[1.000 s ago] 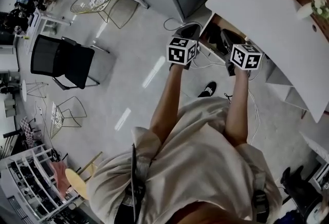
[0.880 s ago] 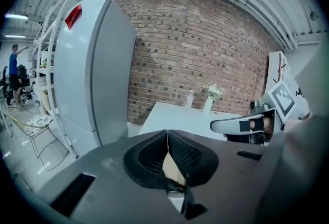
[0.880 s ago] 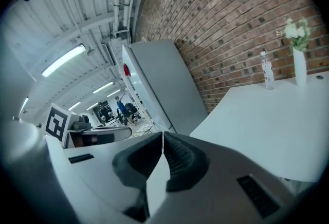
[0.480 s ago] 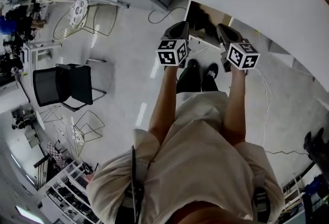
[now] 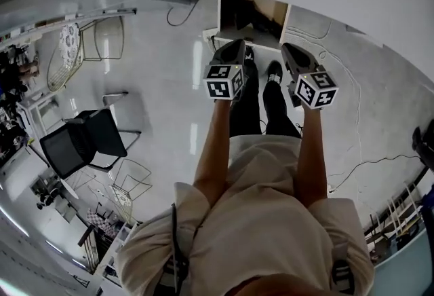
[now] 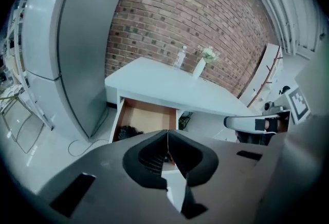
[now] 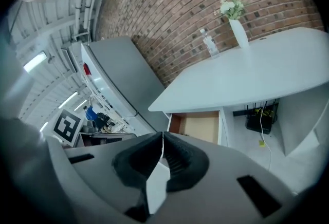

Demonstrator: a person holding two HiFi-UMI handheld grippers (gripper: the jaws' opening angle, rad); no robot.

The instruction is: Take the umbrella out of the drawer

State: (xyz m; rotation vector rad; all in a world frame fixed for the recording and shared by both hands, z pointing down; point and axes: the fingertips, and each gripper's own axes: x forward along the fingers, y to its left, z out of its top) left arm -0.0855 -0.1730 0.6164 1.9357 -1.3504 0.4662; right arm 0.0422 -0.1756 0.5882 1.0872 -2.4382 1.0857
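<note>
Umbrella (image 6: 128, 132): dark bundle at the open drawer's (image 6: 151, 117) left end. Left tool (image 6: 167, 133) and right tool (image 7: 162, 138), both closed and empty, hang short of the drawer; spread one before reaching in.

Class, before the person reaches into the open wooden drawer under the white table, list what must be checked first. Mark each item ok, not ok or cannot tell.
1. The wooden drawer under the white table is pulled open: ok.
2. The umbrella is identified: cannot tell. Only a dark bundle shows at the drawer's left side in the left gripper view.
3. The left gripper is open for a grasp: not ok, jaws together, nothing held.
4. The right gripper is open: not ok, jaws together, nothing held.
5. The way from both grippers to the drawer is unobstructed: ok in both gripper views.
</note>
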